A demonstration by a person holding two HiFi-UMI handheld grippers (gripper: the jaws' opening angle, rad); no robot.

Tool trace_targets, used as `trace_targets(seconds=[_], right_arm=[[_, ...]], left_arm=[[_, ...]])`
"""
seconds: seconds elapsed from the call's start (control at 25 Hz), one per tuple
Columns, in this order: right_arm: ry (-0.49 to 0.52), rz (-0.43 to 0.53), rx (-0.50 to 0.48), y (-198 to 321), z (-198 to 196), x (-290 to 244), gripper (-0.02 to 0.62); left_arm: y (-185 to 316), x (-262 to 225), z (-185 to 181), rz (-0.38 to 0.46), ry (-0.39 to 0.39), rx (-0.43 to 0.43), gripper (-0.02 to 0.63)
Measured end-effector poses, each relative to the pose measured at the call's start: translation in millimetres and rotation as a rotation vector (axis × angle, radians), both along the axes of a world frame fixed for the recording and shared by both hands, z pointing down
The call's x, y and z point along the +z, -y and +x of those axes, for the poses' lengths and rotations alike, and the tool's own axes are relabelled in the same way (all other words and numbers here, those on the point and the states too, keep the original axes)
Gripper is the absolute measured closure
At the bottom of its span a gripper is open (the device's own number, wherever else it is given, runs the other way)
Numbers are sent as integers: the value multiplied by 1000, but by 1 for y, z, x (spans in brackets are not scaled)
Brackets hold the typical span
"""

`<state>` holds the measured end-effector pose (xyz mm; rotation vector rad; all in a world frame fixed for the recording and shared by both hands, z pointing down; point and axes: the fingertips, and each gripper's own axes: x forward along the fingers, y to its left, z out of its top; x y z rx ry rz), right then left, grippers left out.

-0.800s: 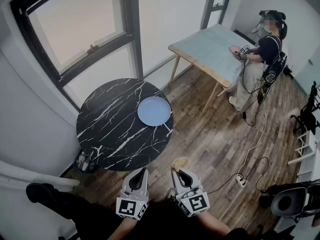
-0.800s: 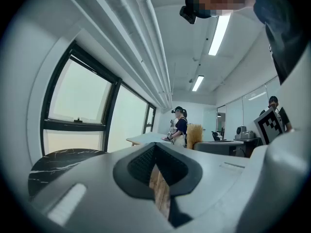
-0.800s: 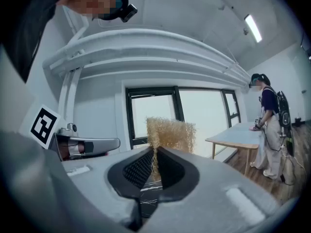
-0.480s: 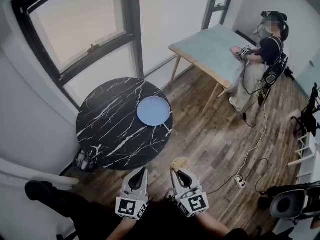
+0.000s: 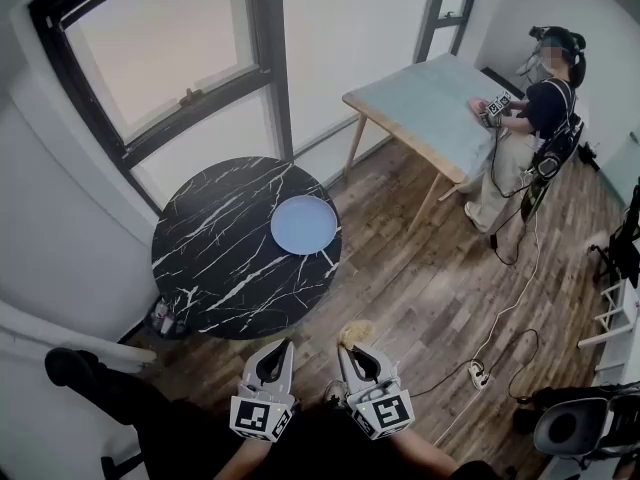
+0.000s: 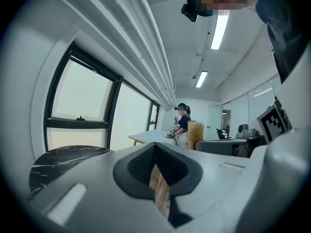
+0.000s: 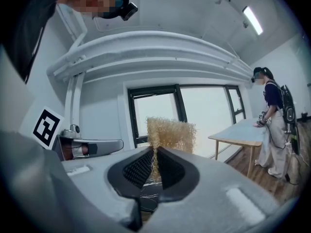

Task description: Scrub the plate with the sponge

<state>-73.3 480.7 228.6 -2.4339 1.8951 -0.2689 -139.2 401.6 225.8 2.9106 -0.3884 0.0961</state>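
A pale blue plate [image 5: 305, 225] lies near the right edge of a round black marble table [image 5: 215, 268]. Both grippers hang low in the head view, short of the table and over the wooden floor. My left gripper [image 5: 281, 348] is shut with nothing between its jaws [image 6: 156, 152]. My right gripper [image 5: 352, 349] is shut on a tan fibrous sponge [image 5: 358, 330], which sticks up past the fingertips [image 7: 171, 134]. The sponge also shows in the left gripper view [image 6: 196, 132], and the table's rim at lower left [image 6: 63, 155].
A second person [image 5: 540, 108] with grippers stands at a light blue wooden-legged table [image 5: 430, 103] at the far right. Large windows [image 5: 160, 58] run behind the round table. A cable and power strip [image 5: 477, 370] lie on the floor, an office chair [image 5: 575, 423] at bottom right.
The head view has shifted a little, so the table and plate sit slightly lower-left. Both grippers keep their places, the right one still on the sponge.
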Motion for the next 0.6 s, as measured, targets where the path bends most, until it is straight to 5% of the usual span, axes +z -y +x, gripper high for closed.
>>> trace_targets(seconds=[0.6], right_arm=[[2, -77, -50, 10, 53, 43, 574]], left_arm=[[16, 36, 47, -46, 36, -64, 604]])
